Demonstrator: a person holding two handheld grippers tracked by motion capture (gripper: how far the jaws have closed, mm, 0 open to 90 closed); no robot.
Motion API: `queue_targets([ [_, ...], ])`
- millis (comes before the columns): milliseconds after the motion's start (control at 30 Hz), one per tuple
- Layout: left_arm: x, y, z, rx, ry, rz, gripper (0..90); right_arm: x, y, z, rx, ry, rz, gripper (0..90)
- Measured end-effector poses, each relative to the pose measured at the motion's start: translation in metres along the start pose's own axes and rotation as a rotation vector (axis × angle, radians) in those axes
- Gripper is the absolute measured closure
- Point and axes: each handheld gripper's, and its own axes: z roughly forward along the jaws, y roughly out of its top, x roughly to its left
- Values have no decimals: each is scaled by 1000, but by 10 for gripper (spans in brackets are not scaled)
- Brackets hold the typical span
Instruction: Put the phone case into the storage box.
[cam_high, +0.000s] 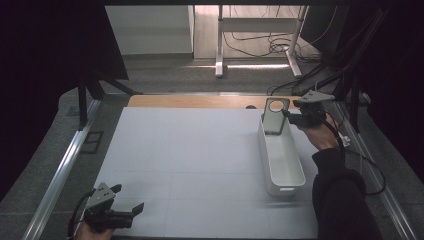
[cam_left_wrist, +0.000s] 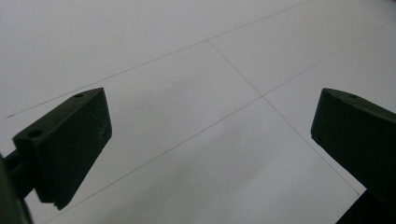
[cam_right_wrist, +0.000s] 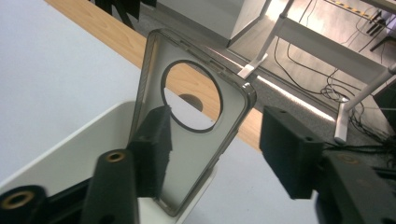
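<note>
A translucent grey phone case (cam_high: 274, 116) with a round camera hole stands upright at the far end of a long white bin (cam_high: 286, 186). My right gripper (cam_high: 288, 116) reaches in from the right at the case. In the right gripper view the case (cam_right_wrist: 201, 149) leans against the bin's end wall (cam_right_wrist: 70, 154). One jaw of my right gripper (cam_right_wrist: 217, 126) sits at the case's face and the other stands clear of its edge, so the jaws are open. My left gripper (cam_high: 129, 197) rests low at the near left of the white table top, open with nothing between its jaws (cam_left_wrist: 210, 116).
The white table surface (cam_high: 190, 150) carries thin grid lines (cam_left_wrist: 261, 96). A wooden strip (cam_high: 200, 101) runs along its far edge. Metal rails flank both sides. Beyond the table are a desk frame (cam_high: 220, 45) and floor cables (cam_high: 280, 47).
</note>
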Motion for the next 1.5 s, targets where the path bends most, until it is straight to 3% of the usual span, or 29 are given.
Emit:
queue_targets([
  [467,2,-2,-4,-12,22,1,0,20,-7,-21,51,40,122,260],
  [533,2,-2,-4,-9,19,3,0,24,-8,-24,57,55,156,253],
  [767,2,-2,-4,-9,18,6,0,36,-12,-32,64,88,208,239],
  [1167,3,-3,-4,-9,16,-2,0,57,-18,-36,100,155,221,181],
  [1400,2,-2,-3,-1,27,-7,0,67,-19,-43,120,180,252,106],
  [1500,2,-2,-3,1,26,-7,1,72,-18,-45,135,179,244,58],
])
